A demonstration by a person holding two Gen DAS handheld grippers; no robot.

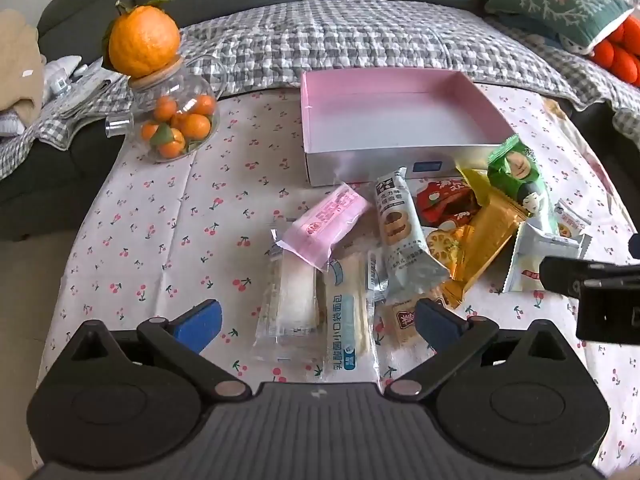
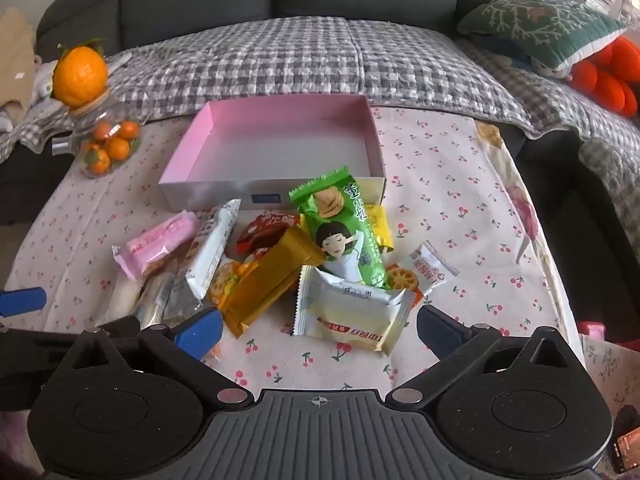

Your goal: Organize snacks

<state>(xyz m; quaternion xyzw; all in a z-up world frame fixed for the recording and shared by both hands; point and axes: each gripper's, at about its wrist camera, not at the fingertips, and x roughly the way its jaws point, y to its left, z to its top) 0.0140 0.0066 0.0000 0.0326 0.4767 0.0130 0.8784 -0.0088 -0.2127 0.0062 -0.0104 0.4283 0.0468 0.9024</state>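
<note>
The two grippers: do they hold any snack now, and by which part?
Nothing is held. The left gripper and the right gripper are both open above the snack pile.

Snack pile before pink box.

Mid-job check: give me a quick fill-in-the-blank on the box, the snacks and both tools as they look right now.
1. The inside of the box is coloured ____.
2. The snack packets lie on the tablecloth, ____ the box.
3. The left tool and the right tool both have their jaws ____.
4. A large orange sits on top of the glass ____.

Missing words: pink; outside; open; jar
</note>
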